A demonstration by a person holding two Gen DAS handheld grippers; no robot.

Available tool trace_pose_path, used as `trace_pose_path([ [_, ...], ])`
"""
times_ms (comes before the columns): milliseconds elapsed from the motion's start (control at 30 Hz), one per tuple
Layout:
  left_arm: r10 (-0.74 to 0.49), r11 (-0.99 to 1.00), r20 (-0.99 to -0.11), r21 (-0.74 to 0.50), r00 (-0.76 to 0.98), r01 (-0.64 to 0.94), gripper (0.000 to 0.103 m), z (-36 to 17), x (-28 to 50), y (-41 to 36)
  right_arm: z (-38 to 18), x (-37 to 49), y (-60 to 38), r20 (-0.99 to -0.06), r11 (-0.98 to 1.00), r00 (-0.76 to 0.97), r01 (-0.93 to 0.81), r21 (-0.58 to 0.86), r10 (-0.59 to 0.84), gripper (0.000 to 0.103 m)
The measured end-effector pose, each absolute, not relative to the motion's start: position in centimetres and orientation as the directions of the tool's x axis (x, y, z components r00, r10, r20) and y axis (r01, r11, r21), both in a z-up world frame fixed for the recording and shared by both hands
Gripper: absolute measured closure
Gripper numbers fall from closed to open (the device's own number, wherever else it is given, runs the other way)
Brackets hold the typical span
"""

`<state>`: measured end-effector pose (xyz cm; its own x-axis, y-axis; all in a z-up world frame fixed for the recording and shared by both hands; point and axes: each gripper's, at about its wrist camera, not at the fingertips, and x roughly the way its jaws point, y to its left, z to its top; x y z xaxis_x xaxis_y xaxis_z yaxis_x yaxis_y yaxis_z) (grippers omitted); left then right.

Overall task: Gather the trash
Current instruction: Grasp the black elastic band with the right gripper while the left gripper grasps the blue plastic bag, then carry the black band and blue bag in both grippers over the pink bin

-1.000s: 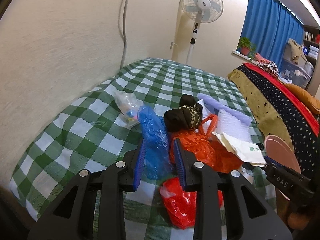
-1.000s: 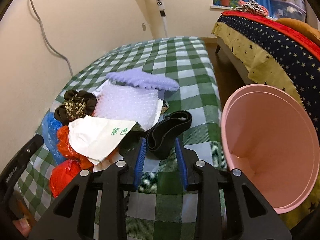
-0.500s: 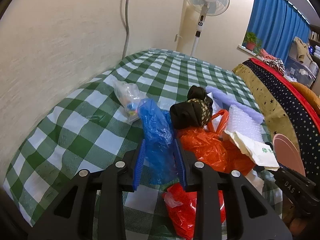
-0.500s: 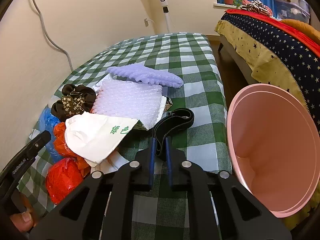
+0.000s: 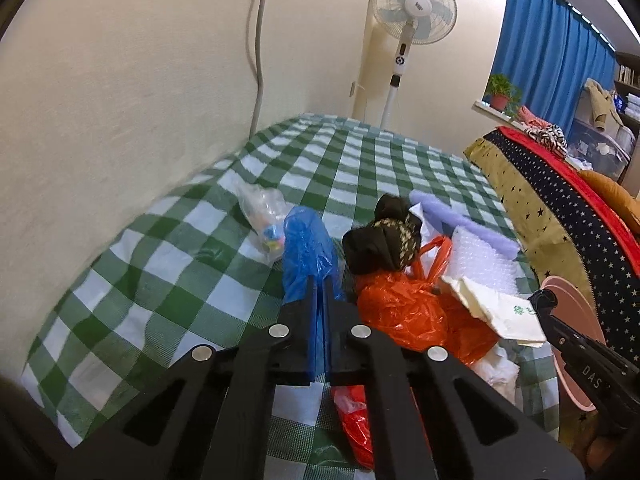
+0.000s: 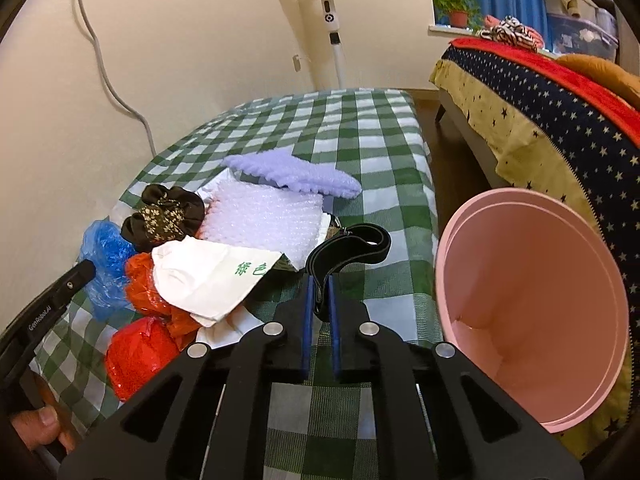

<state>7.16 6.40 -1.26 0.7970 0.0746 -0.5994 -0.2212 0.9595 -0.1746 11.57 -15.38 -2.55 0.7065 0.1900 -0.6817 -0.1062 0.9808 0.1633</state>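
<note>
left gripper [image 5: 319, 292] has now clamped onto the blue bag [image 5: 306, 248], no longer spread around it. right gripper [image 6: 319, 280] stays pinched on the black strap [image 6: 352, 246], beside the pink bin [image 6: 532, 320], on the checked cloth [image 6: 360, 136].

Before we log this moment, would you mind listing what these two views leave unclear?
- Pink bin: bottom cut off by its own rim, right wrist view; mostly hidden in the left view.
- Clear bag: contents too small, left view.
- Blue bag: near end hidden by the left gripper.
</note>
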Motion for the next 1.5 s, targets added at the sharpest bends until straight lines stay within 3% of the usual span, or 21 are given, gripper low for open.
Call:
trace_pose_path([
  [733,0.017,0.978,-0.494,-0.174,0.869,-0.118,0.103,2.8,2.8,4.7,2.5,5.7,-18.2,-0.602,0.988,0.785,-0.084,0.131,0.146,0.095],
  [1500,-0.153,0.981,-0.448,-0.18,0.881,0.079,0.103,4.9,1.1,-1.3,8.3,2.5,-25.9,-0.579,0.987,0.81,-0.002,0.158,0.095,0.095],
])
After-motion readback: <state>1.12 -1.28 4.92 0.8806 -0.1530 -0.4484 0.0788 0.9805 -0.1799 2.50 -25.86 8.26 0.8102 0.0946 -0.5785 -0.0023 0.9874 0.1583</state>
